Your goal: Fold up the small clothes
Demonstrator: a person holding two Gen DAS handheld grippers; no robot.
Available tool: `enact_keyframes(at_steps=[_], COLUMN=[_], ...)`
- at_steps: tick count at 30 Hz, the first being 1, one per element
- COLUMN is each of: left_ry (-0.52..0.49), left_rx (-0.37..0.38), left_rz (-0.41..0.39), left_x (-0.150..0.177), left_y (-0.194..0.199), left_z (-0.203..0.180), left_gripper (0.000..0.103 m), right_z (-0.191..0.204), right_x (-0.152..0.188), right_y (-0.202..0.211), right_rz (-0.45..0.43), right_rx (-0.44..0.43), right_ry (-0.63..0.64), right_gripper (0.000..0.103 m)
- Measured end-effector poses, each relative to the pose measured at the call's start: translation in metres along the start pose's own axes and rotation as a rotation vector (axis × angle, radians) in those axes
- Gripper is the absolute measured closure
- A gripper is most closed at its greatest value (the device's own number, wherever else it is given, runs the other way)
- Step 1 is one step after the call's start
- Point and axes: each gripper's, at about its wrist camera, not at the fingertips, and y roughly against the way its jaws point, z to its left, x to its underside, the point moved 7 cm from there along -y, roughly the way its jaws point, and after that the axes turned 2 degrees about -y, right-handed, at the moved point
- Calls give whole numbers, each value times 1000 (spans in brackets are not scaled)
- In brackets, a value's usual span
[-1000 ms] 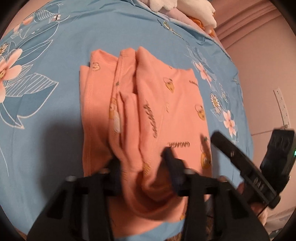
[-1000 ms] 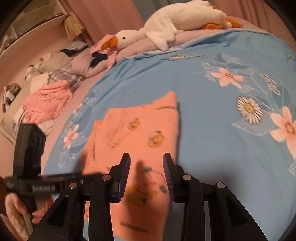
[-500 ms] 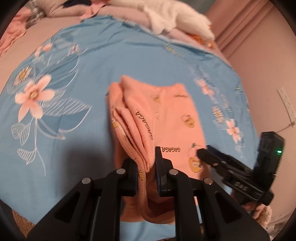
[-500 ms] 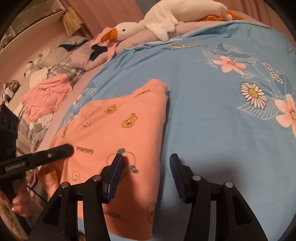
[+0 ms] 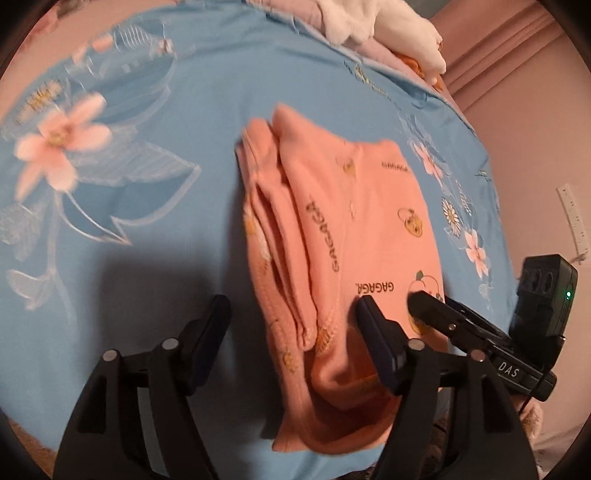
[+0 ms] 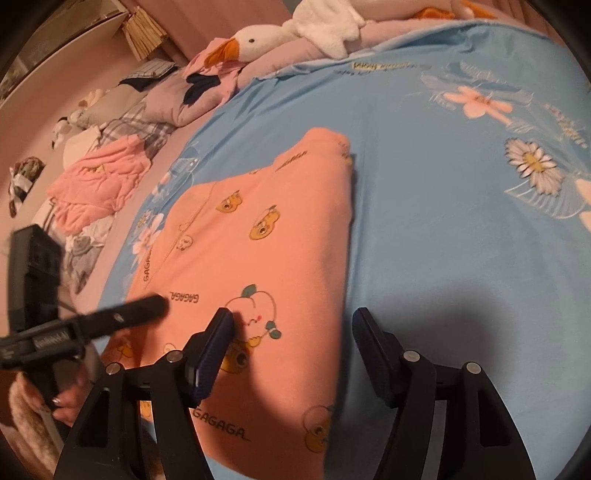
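One folded orange garment (image 5: 354, 236) lies on a blue floral bedsheet (image 5: 155, 229), roughly in the middle of the bed; its soft knit cloth carries small cartoon prints and black "GAGAGA" lettering, and stacked layers with stitched hems show along one side. Two black tongs are in play. The left tongs (image 5: 291, 328) have their jaws spread wide, straddling the near layered edge of the garment without pinching it. The right tongs (image 6: 291, 339) are also spread apart, poised over the garment's near corner, one finger above the cloth and the other above bare sheet. One white plush goose (image 6: 295, 26) with an orange beak rests at the far end, beside a crumpled pink cloth (image 6: 96, 184).
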Motion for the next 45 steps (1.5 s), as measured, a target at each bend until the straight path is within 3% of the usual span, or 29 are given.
enact_keyframes(at_steps=[4, 6, 7, 11, 12, 15, 20, 24, 36, 45], left_ry=[68, 84, 100, 72, 65, 18, -4, -60, -160, -202], left_rx=[42, 68, 100, 61, 61, 64, 139, 153, 90, 4], left_rz=[-22, -18, 3, -21, -30, -72, -117, -151, -146, -116], left_x=[-3, -5, -4, -5, -6, -12, -24, -35, -69, -65], left_y=[-4, -6, -9, -3, 1, 13, 21, 23, -19, -51], left_z=[3, -1, -4, -14, -18, -35, -54, -78, -116, -114], left_gripper=[30, 64, 65, 75, 76, 77, 77, 77, 75, 75], right_z=[3, 2, 2, 4, 6, 10, 18, 15, -25, -56], right_x=[-1, -3, -4, -4, -4, -7, -25, -40, -75, -73], right_y=[-11, -13, -13, -12, -10, 1, 37, 60, 68, 44], right_rz=[19, 27, 29, 16, 9, -19, -109, -167, -228, -169], right_rx=[-29, -42, -44, -21, -26, -24, -42, -21, 77, 228], right_ry=[-5, -18, -29, -28, -26, -10, 8, 41, 45, 6], right_gripper=[36, 36, 36, 68, 72, 76, 77, 77, 77, 76])
